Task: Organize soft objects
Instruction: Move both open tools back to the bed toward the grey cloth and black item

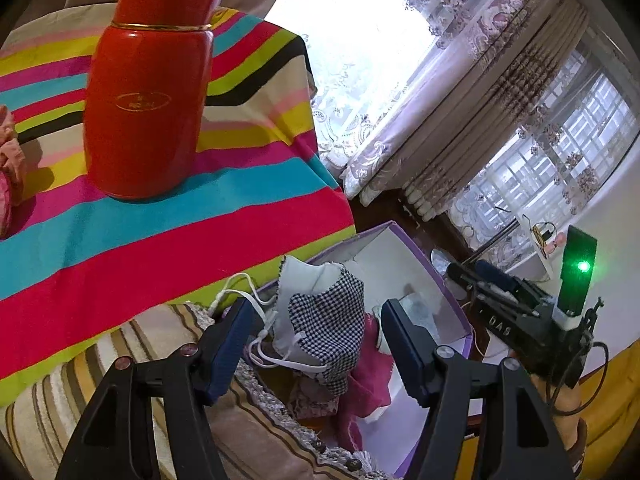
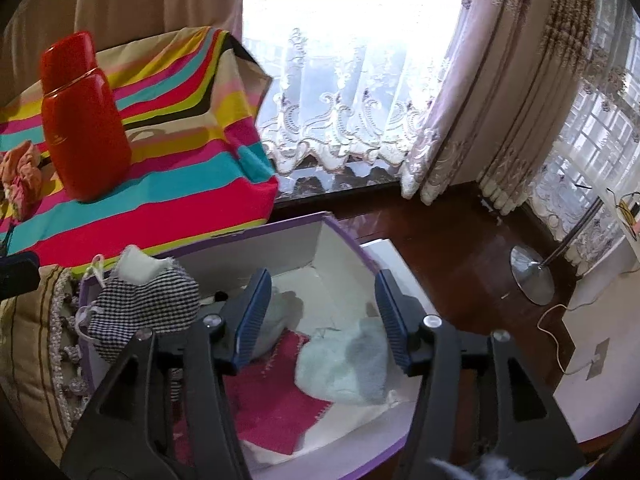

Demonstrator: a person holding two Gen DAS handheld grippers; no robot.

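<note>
A purple-rimmed white box (image 1: 420,256) (image 2: 344,236) stands on the floor beside the striped table. A black-and-white checked cloth mask (image 1: 332,320) (image 2: 140,304) with white ear loops hangs over the box's near rim. Inside lie a magenta cloth (image 2: 276,392) (image 1: 372,376) and a pale green cloth (image 2: 344,364). My left gripper (image 1: 316,344) is open, its fingers on either side of the mask, apart from it. My right gripper (image 2: 320,316) is open and empty above the box's inside. It also shows at the right of the left wrist view (image 1: 520,312).
A red thermos (image 1: 148,92) (image 2: 84,120) stands on the striped tablecloth (image 1: 160,232) (image 2: 192,168). An orange-pink cloth (image 2: 22,176) lies at the table's left. A striped cushion (image 1: 120,380) (image 2: 32,360) is beside the box. A floor lamp base (image 2: 532,276) and curtains are beyond.
</note>
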